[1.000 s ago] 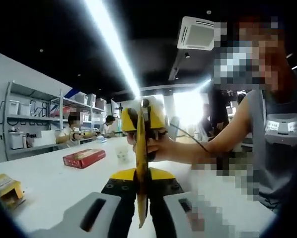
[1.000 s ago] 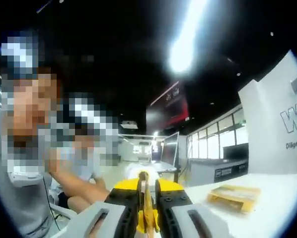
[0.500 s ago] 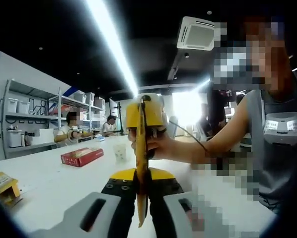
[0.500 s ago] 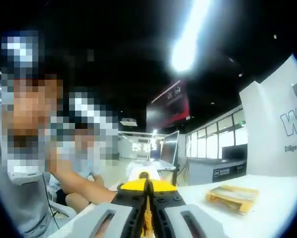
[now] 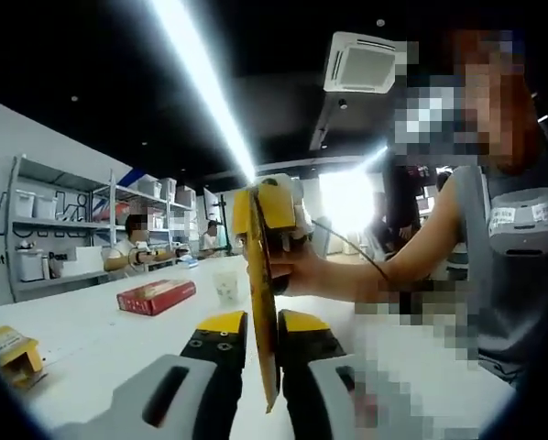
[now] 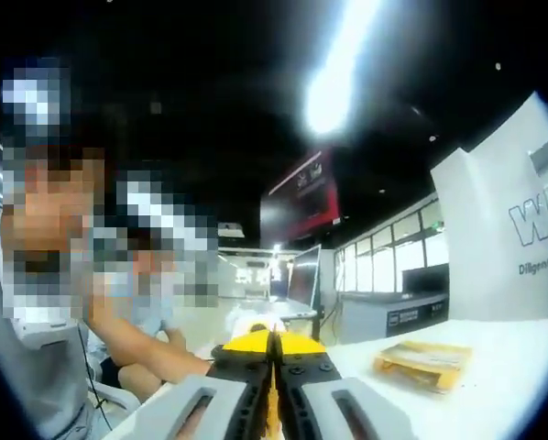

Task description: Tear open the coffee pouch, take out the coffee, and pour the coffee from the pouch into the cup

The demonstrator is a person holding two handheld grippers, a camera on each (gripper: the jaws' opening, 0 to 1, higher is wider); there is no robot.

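Left gripper view: the left tongs (image 5: 263,353) are seen at bottom centre, jaws slightly parted with the yellow coffee pouch (image 5: 262,302) standing edge-on in the gap between them; whether it is actually pinched cannot be told. The pouch's upper end is gripped by the right tongs (image 5: 267,220) at frame centre, carried by a hand (image 5: 297,273) reaching in from the right. A small pale cup (image 5: 225,287) is seen on the white surface (image 5: 100,339), just left of the pouch. A red box (image 5: 156,296) lies further left on the surface, and a yellow carton (image 5: 6,353) at the lower left edge. Shelving (image 5: 63,229) is seen at mid-left.

Right gripper view: the right tongs (image 6: 270,367) are seen at bottom centre, jaws closed on a thin yellow sliver of the pouch (image 6: 270,403). A yellow carton (image 6: 424,363) is seen lying flat on the surface (image 6: 494,367) at lower right.
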